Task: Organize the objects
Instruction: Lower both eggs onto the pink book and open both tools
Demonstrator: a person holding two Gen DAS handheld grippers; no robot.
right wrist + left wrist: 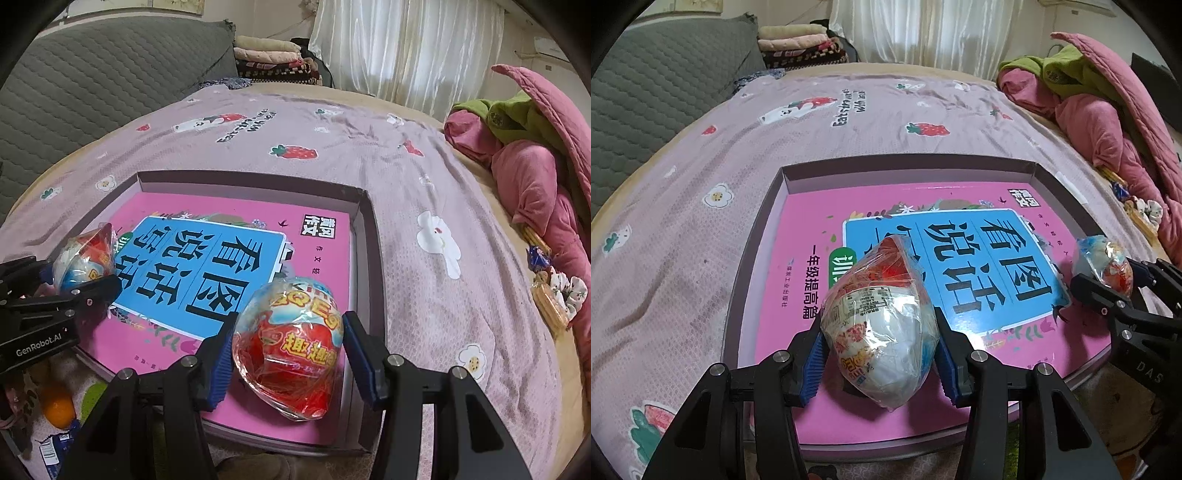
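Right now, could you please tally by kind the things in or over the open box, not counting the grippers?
Wrapped egg-shaped toys: 2, one in the left gripper (egg), one in the right gripper (egg).
Pink book: 1, lying flat in the box.
Total: 3

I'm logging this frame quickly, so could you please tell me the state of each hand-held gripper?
Left hand-held gripper: closed on a white wrapped toy egg.
Right hand-held gripper: closed on a red wrapped toy egg.
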